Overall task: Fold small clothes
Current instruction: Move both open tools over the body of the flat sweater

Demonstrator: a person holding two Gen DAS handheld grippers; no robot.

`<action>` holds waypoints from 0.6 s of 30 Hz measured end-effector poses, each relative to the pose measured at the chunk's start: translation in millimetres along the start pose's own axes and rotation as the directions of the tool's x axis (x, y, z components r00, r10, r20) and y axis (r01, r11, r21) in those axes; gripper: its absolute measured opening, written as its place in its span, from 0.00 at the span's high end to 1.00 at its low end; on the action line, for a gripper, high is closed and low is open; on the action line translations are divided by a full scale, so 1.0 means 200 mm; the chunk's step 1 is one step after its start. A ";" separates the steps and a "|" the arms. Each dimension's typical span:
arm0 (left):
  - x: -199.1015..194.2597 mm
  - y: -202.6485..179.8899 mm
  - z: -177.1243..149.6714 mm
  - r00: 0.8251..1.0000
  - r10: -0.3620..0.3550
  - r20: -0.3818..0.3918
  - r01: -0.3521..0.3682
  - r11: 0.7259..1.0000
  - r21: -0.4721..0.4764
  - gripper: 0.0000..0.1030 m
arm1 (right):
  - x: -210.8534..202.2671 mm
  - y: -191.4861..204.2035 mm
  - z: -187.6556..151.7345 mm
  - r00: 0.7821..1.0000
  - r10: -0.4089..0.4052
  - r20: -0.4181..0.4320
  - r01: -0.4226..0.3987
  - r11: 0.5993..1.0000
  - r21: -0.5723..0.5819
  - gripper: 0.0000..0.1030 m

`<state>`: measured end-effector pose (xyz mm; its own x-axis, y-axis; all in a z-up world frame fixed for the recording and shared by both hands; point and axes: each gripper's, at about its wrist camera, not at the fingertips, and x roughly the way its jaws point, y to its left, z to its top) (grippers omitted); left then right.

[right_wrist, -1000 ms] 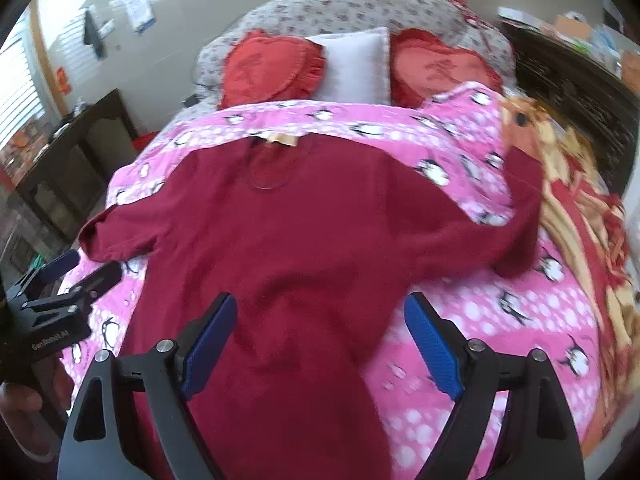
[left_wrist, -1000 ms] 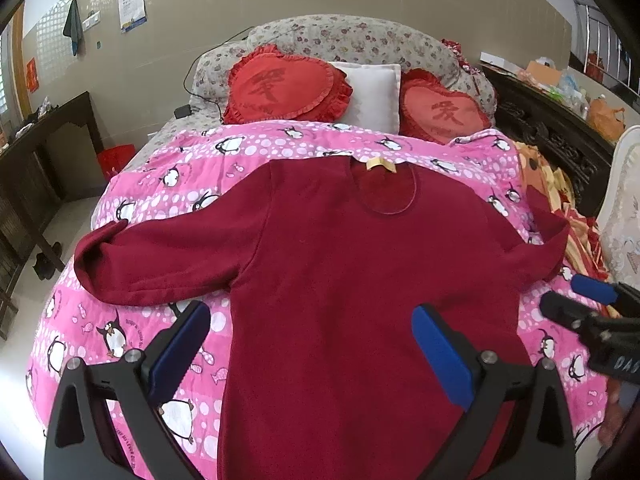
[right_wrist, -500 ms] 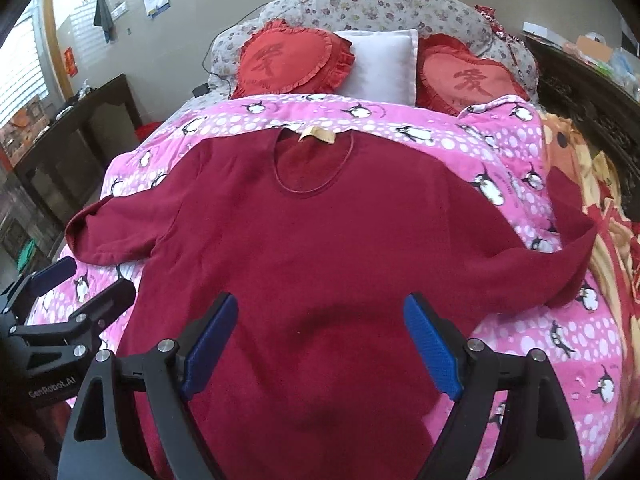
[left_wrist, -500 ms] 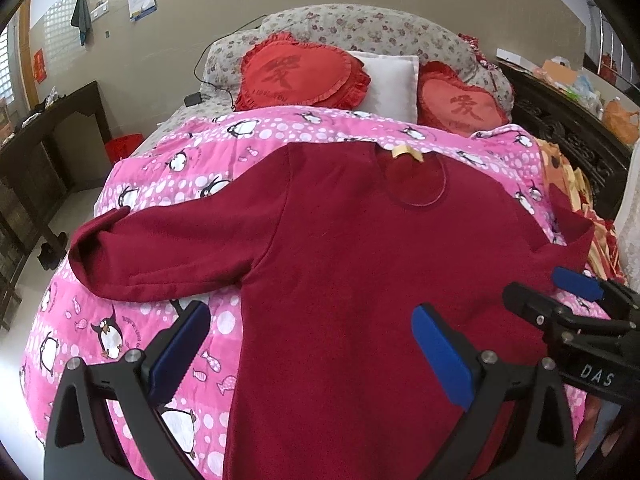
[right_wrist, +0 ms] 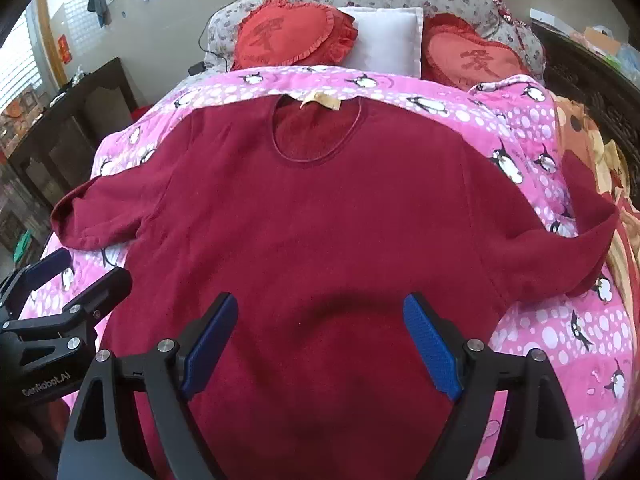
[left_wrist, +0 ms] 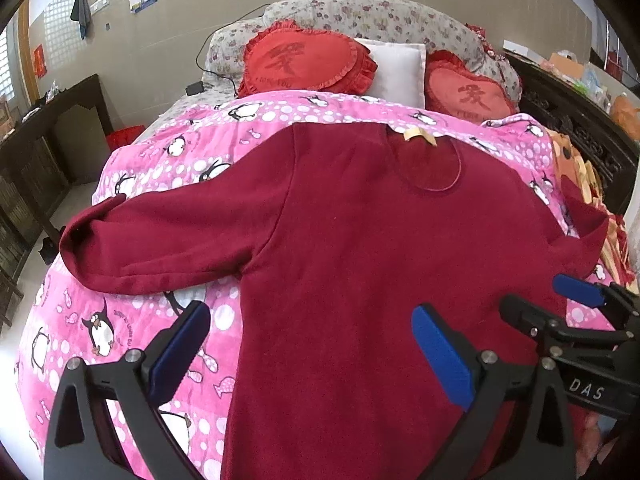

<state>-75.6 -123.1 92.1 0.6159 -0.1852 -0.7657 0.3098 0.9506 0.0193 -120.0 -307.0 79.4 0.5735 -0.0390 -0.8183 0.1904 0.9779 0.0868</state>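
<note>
The red sweater (right_wrist: 320, 216) lay flat, front up, across the pink penguin quilt (left_wrist: 132, 320) on the bed, neckline (right_wrist: 316, 136) toward the pillows (right_wrist: 384, 36) at the head, both sleeves spread out toward the side edges. The left hand-held gripper (left_wrist: 316, 352) hovered over the lower body of the garment near the foot edge, jaws spread wide and gripping nothing; the right hand-held gripper (right_wrist: 320, 344) was likewise released, its blue pads (right_wrist: 428, 344) straddling the fabric without pinching it. No fold had been started, by the look of it. The sensible opening was a sleeve: take the left sleeve (left_wrist: 152, 248) near its cuff, pinch one clean layer, and carry it across the chest so the shoulder line stayed straight. The fleece looked thick and soft, so it would likely bunch if dragged rather than lifted.
</note>
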 end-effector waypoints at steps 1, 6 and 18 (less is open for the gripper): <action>0.00 0.00 0.00 1.000 0.002 0.000 -0.002 1.000 0.001 0.01 | 0.00 0.00 0.00 1.000 -0.005 -0.001 0.005 1.000 -0.002 0.38; 0.03 0.01 -0.01 1.000 0.000 -0.009 0.000 1.000 -0.008 0.01 | 0.03 0.01 0.00 1.000 -0.017 -0.007 0.017 1.000 0.001 0.38; 0.07 0.03 -0.02 1.000 0.020 -0.010 -0.020 1.000 -0.003 0.01 | 0.09 0.02 0.00 0.999 -0.033 -0.028 0.034 0.999 0.011 0.38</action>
<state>-67.8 -119.1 79.4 0.6147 -0.1634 -0.7717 0.2953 0.9548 0.0331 -109.1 -303.7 65.5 0.5445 -0.0658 -0.8362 0.2181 0.9737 0.0655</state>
